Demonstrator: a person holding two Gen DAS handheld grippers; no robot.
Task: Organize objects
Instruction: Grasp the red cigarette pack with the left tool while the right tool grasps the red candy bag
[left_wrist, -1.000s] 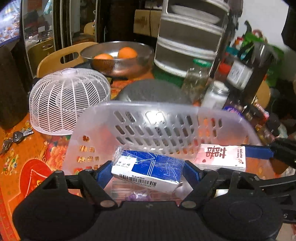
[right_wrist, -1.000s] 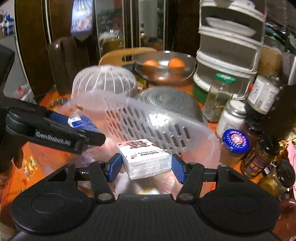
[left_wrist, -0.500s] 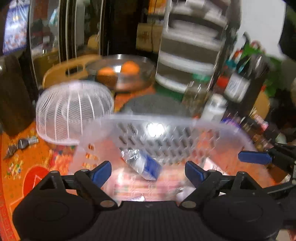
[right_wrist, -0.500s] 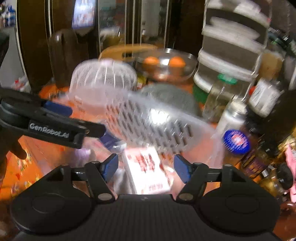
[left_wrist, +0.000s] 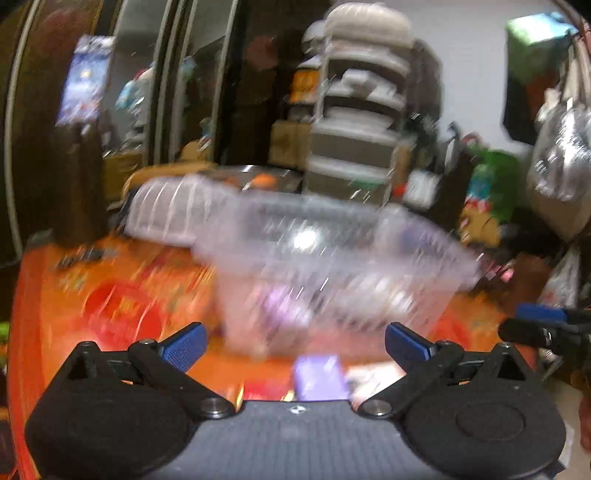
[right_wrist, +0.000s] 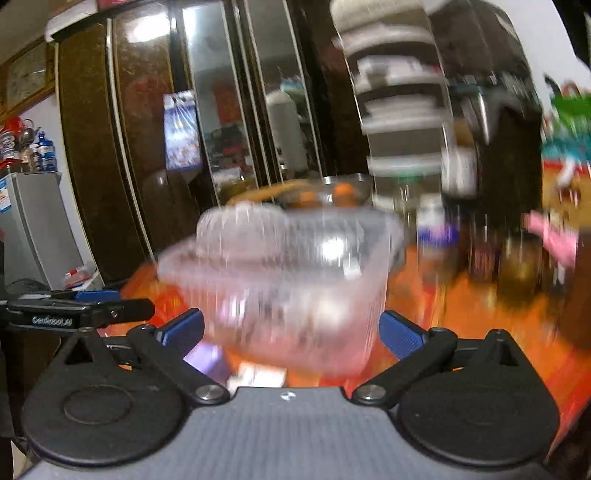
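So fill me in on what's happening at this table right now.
A person is tidying small items into a clear plastic basket on the orange table, with a handheld gripper in each hand. Both the left gripper and the right gripper are open and empty, held just short of the basket. A purple item lies on the table in front of the basket. The pictures are heavily blurred, so what is inside the basket cannot be made out.
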